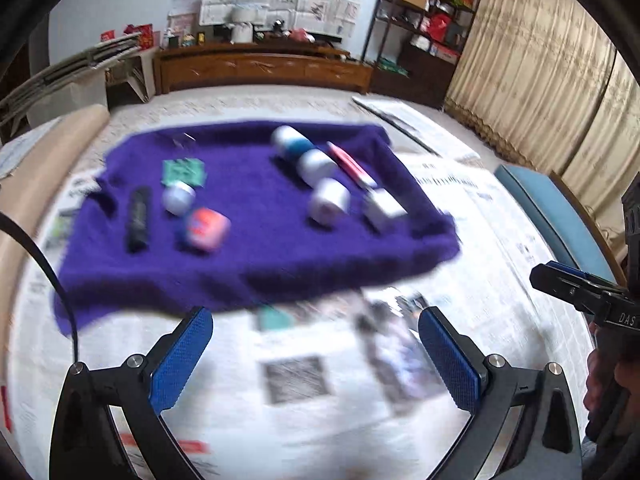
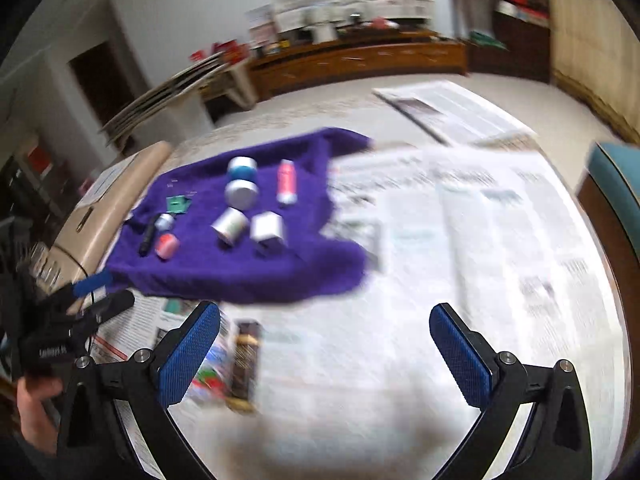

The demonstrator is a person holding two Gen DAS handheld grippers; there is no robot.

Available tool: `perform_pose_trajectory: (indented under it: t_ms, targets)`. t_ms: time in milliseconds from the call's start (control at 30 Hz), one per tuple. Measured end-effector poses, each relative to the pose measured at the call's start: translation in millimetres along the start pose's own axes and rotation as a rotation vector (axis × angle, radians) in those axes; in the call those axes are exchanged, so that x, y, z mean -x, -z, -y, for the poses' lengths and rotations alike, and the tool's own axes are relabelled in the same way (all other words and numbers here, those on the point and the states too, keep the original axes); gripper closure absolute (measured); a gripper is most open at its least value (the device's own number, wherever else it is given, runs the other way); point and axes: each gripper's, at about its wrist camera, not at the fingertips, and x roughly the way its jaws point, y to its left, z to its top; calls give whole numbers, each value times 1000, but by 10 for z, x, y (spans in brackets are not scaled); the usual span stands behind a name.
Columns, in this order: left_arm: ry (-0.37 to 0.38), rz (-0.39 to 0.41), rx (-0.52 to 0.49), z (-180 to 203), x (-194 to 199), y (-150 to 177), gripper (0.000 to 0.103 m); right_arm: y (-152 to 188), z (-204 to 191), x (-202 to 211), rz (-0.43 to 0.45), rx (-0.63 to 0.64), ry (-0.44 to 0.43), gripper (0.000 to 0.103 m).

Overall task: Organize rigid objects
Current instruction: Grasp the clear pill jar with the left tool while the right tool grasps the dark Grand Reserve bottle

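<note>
Since the small jars (image 1: 329, 201), the pink tube (image 1: 352, 164), the black stick (image 1: 138, 218) and the white box (image 1: 383, 208) on the purple cloth (image 1: 256, 264) look light, stiff and smooth, I judge each is best pinched across its middle or its flat sides, as round ones may roll. No container shows; all lie loose on the cloth. Both the left gripper (image 1: 316, 354) and right gripper (image 2: 325, 354) stand wide and empty, well short of the cloth.

Two black hand-held tools with blue pads

Each tool (image 1: 316, 356) (image 2: 324, 356) had black arms, textured blue fingers (image 1: 182, 358), silver screws (image 1: 135, 360); a thin black cable (image 1: 52, 280) ran beside the left one.
</note>
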Motion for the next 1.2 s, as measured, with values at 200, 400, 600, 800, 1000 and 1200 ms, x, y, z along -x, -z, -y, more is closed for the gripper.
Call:
perform_pose_trajectory:
  t_ms: [200, 400, 600, 800, 1000, 1200]
  targets:
    - [-50, -45, -34, 397, -267, 157, 0, 210, 305, 54, 5, -41, 50, 0]
    - [-173, -58, -29, 331, -322, 304, 0, 238, 415, 61, 3, -58, 25, 0]
    - [-182, -56, -70, 340, -392, 294, 0, 256, 448, 44, -3, -74, -2, 0]
    - [-93, -44, -178, 407, -406, 264, 19, 314, 414, 3, -30, -55, 2, 0]
    - [-38, -44, -246, 484, -341, 273, 60, 310, 374, -5, -35, -45, 5, 0]
    - [-10, -32, -248, 452, -249, 302, 63, 335, 257, -59, -50, -18, -3, 0]
